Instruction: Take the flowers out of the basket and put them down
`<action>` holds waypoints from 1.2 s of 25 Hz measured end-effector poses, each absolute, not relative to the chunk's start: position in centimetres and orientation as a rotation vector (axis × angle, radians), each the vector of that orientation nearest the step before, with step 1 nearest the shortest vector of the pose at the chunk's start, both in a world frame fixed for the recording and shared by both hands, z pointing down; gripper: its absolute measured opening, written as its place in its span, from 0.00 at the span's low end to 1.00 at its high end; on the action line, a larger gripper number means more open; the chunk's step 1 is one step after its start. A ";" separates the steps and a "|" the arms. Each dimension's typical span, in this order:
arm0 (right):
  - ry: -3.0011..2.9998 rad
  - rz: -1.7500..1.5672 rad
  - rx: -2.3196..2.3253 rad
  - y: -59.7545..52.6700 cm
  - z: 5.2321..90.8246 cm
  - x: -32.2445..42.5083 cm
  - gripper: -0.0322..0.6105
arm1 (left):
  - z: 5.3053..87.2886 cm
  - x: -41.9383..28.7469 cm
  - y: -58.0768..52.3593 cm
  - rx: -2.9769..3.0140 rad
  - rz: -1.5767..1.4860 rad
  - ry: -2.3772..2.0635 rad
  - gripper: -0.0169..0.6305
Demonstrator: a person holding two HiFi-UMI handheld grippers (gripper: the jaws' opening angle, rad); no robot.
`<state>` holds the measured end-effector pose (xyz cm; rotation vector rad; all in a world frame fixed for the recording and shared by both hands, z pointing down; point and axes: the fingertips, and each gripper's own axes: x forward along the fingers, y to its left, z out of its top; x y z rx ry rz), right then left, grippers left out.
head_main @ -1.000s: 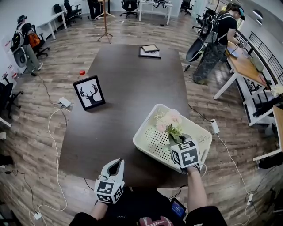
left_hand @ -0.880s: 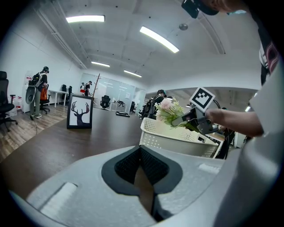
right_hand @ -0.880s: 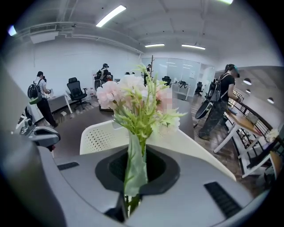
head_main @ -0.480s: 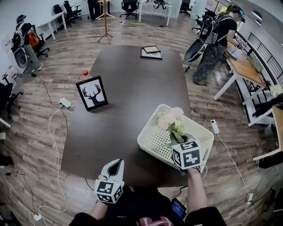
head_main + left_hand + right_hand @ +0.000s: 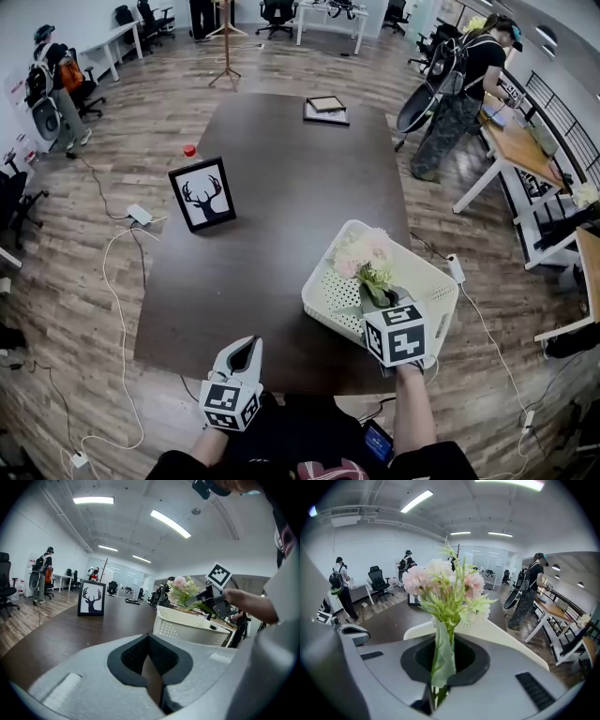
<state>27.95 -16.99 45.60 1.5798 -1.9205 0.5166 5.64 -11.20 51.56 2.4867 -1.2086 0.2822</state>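
Observation:
A bunch of pale pink flowers (image 5: pixel 363 255) with green leaves stands up over the white perforated basket (image 5: pixel 330 300) at the table's near right corner. My right gripper (image 5: pixel 384 298) is shut on the flowers' stems (image 5: pixel 443 667); the blooms (image 5: pixel 440 581) fill the right gripper view, with the basket's rim (image 5: pixel 487 625) below them. In the left gripper view the flowers (image 5: pixel 183 588) and basket (image 5: pixel 187 625) show to the right. My left gripper (image 5: pixel 245 349) hangs at the table's near edge, jaws shut with nothing between them (image 5: pixel 154 681).
A framed deer picture (image 5: pixel 203 194) stands on the dark table (image 5: pixel 272 178) at the left. Flat frames (image 5: pixel 326 110) lie at the far end. A red object (image 5: pixel 189 150) and cables (image 5: pixel 122 244) lie on the floor. A person (image 5: pixel 459 84) stands by desks at the right.
The view has shifted slightly; the basket and flowers sit a little further right and lower in the picture. Both grippers keep their hold and place.

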 end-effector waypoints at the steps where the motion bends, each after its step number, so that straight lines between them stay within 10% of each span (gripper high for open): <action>1: -1.923 0.519 1.580 -16.9 45.6 27.7 0.10 | 51.7 5.4 -11.3 2.482 0.281 -1.209 0.04; 30: -2.060 0.488 1.552 -16.1 43.5 19.0 0.10 | 50.5 0.8 -11.1 2.480 0.213 -1.263 0.04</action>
